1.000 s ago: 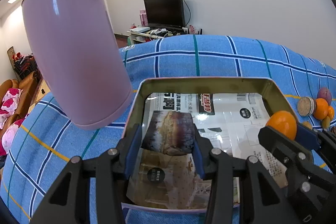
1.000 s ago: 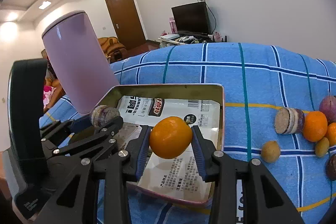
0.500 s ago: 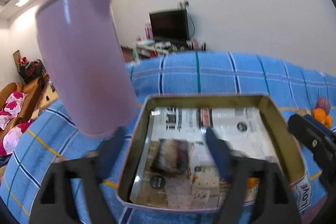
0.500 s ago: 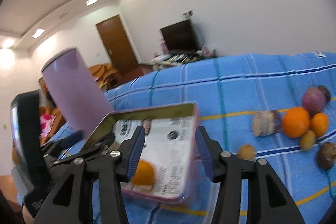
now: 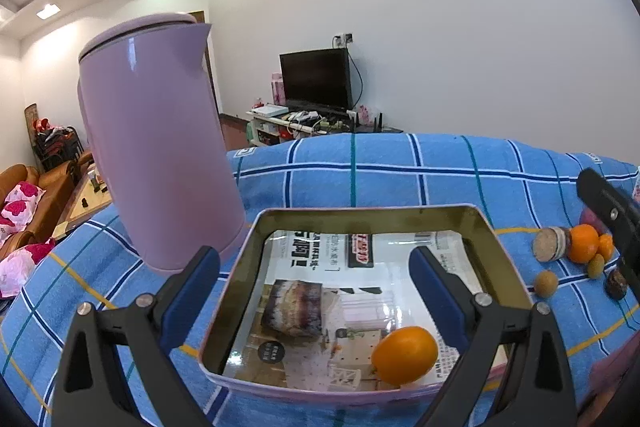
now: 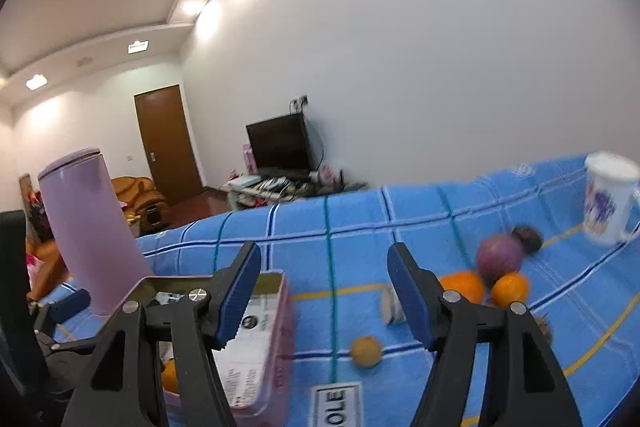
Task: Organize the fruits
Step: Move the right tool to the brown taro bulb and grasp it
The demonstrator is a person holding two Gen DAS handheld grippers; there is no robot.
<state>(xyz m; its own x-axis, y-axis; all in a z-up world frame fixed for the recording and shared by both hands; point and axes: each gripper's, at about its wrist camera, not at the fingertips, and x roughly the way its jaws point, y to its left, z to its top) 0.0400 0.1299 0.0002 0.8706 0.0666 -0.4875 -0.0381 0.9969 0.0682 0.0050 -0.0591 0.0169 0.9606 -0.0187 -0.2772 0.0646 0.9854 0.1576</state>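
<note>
A metal tin tray (image 5: pixel 504 259) lined with printed paper sits on the blue checked cloth. In it lie a brown-purple cut piece (image 5: pixel 294 307) and an orange (image 5: pixel 404 355). My left gripper (image 5: pixel 316 283) is open and empty above the tray. My right gripper (image 6: pixel 324 291) is open and empty, to the right of the tray (image 6: pixel 276 311). Loose fruit lies right of it: two oranges (image 6: pixel 464 285), a purple round fruit (image 6: pixel 500 257), a small yellow-brown fruit (image 6: pixel 365 351) and a cut piece (image 6: pixel 394 303).
A tall lilac kettle (image 5: pixel 160 171) stands left of the tray, close to its corner. A white printed mug (image 6: pixel 608 203) stands at the far right of the cloth. A dark fruit (image 6: pixel 528 237) lies behind the purple one.
Both grippers opened: the left let the cut piece go into the tray, the right dropped its orange there. Both then lifted, and the right swung right toward the loose fruit.
</note>
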